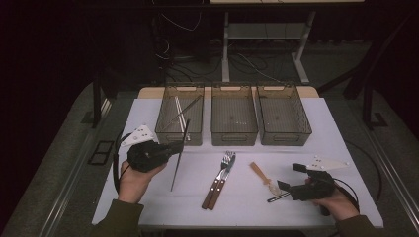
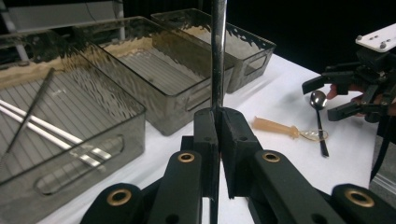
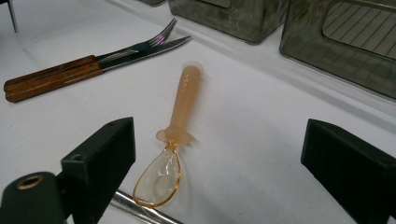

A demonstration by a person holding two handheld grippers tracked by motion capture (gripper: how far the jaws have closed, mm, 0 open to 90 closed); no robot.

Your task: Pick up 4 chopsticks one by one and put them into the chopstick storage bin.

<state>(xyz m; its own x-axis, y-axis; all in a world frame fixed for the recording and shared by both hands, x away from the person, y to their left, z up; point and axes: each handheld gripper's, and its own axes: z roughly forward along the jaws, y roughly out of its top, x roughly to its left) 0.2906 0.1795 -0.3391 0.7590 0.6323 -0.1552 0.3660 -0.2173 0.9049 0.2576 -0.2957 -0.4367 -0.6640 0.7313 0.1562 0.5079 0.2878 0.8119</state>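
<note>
Clamping a thin metal rod point(image 1: 179, 158), probably a chopstick, the left gripper point(image 1: 170, 148) holds it upright-tilted just in front of the left bin point(image 1: 163, 129), which already has similar sticks inside. Well apart, the right gripper point(image 1: 288, 180) rests on the table point(image 1: 148, 113) with jaws spread wide around an amber plastic spoon point(image 3: 175, 135), not touching it. Between the two grippers lie a fork point(image 1: 221, 174) and knife point(image 1: 217, 190).
</note>
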